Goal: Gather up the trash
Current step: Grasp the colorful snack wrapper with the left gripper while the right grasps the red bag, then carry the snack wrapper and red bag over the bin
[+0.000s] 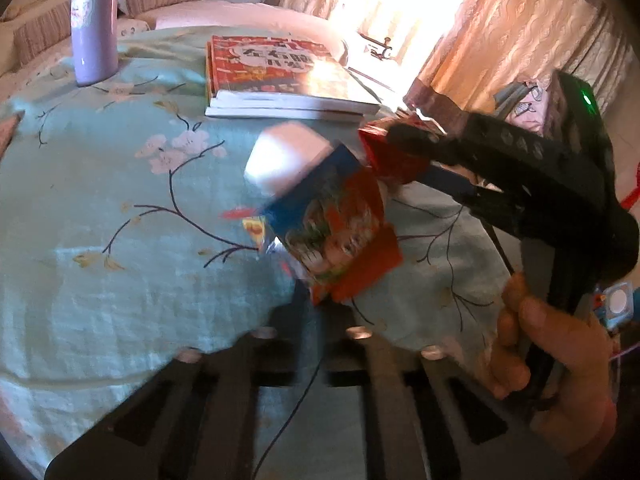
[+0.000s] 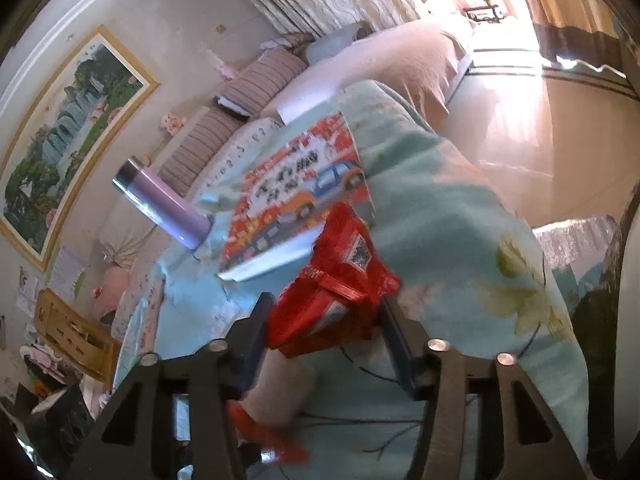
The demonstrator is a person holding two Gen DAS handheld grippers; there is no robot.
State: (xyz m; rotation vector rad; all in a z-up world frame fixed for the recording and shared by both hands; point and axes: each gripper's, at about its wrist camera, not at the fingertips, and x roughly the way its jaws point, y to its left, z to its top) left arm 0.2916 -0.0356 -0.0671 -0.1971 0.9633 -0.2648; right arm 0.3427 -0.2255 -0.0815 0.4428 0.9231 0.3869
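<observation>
Floral tablecloth (image 1: 120, 208) bears books (image 1: 280, 80), bottle (image 1: 94, 20); bed (image 2: 392, 56) beyond

A floral teal-clothed table (image 1: 100, 208) carries a purple bottle (image 1: 94, 20) and stacked books (image 1: 280, 76)

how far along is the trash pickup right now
Mid-job. In hand: the right gripper holds a red wrapper, and the left gripper pinches a colourful packet. No bin is visible, so both remain to be dropped. The books and purple bottle stay.

Blown-out daylight through the curtains (image 1: 520, 32); motion blur mid-frame, fisheye bending at edges
</observation>
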